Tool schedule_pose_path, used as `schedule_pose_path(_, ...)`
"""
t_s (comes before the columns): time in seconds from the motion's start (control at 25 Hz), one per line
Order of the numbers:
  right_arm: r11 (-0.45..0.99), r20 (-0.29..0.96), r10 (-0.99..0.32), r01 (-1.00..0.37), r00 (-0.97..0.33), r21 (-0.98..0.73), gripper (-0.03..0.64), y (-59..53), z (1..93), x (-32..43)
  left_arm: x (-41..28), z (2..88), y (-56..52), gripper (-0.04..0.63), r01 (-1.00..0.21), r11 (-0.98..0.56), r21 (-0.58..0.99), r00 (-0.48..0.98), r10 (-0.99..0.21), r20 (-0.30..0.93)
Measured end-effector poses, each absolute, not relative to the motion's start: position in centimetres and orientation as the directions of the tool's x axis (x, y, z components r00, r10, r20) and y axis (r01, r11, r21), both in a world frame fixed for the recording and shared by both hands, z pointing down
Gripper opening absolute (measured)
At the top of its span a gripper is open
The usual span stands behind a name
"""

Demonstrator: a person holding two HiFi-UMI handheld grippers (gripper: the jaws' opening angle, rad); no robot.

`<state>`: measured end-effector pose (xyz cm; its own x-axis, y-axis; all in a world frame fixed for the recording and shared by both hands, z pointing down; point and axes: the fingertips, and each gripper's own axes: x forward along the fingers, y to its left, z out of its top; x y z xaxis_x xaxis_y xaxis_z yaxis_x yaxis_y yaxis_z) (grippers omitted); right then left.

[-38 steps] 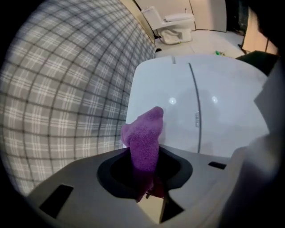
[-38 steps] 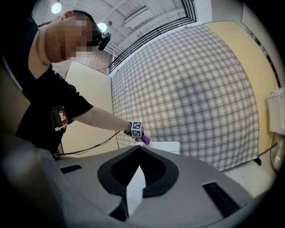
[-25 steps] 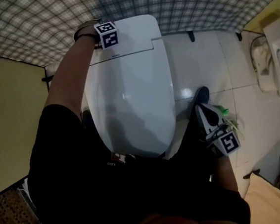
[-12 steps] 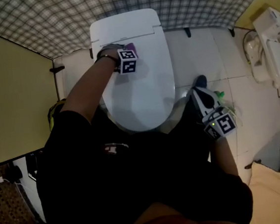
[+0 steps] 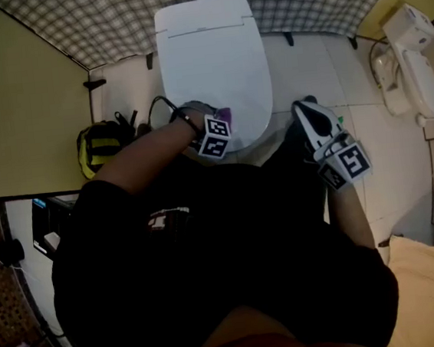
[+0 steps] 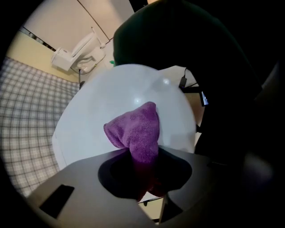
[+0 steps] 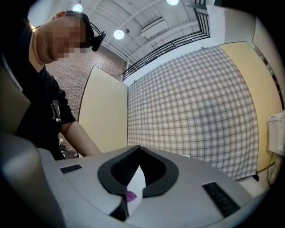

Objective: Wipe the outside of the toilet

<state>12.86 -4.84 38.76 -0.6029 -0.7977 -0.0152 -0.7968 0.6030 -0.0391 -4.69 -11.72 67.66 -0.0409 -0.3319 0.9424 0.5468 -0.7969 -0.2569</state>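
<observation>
The white toilet (image 5: pixel 212 58) stands with its lid down against the plaid wall. My left gripper (image 5: pixel 222 124) rests at the lid's front edge, shut on a purple cloth (image 5: pixel 225 116). In the left gripper view the cloth (image 6: pixel 136 129) bulges out of the jaws and lies against the smooth white lid (image 6: pixel 102 102). My right gripper (image 5: pixel 308 113) hangs to the right of the bowl, above the floor tiles, its jaws together with nothing held. In the right gripper view its gripper (image 7: pixel 139 148) points up at the plaid wall, with a sliver of white toilet and purple showing below the tips.
A yellow and black bag (image 5: pixel 102 146) lies on the floor left of the toilet, with a black cable beside it. A white wall-mounted fixture (image 5: pixel 410 64) hangs at the right. A yellow partition (image 5: pixel 18 113) closes the left side. Something green (image 5: pixel 340 122) lies by the right gripper.
The left gripper has slid the purple cloth from the back of the lid down to its front edge. The right gripper has stayed beside the bowl.
</observation>
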Motion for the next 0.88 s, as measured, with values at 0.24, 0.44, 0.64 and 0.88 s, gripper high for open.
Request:
schedule_pose_path(0.24,0.648,-0.034,-0.762,-0.761,-0.647,-0.038,0.006,-1.5,37.6,10.2,-5.3,69.6,-4.0,0.097,0.508,-0.838,-0.198,0.018,-0.219,0.975)
schedule_pose_path(0.44,0.627,-0.032,-0.779,-0.778,-0.626,-0.045,0.006,-0.9,37.5,11.2,-5.0,69.3,-1.4,0.098,0.399,-0.912,-0.099,0.093,-0.067,0.993)
schedule_pose_path(0.64,0.570,-0.027,-0.821,-0.817,-0.570,-0.086,0.006,-2.4,38.4,14.9,-2.6,65.7,-8.0,0.098,0.210,-0.965,-0.158,0.259,-0.100,0.961)
schedule_pose_path(0.88,0.508,0.008,-0.859,-0.854,-0.512,-0.114,0.005,-7.1,40.2,19.6,-2.0,57.8,-26.2,0.100,-0.007,-0.931,-0.364,0.257,-0.354,0.899)
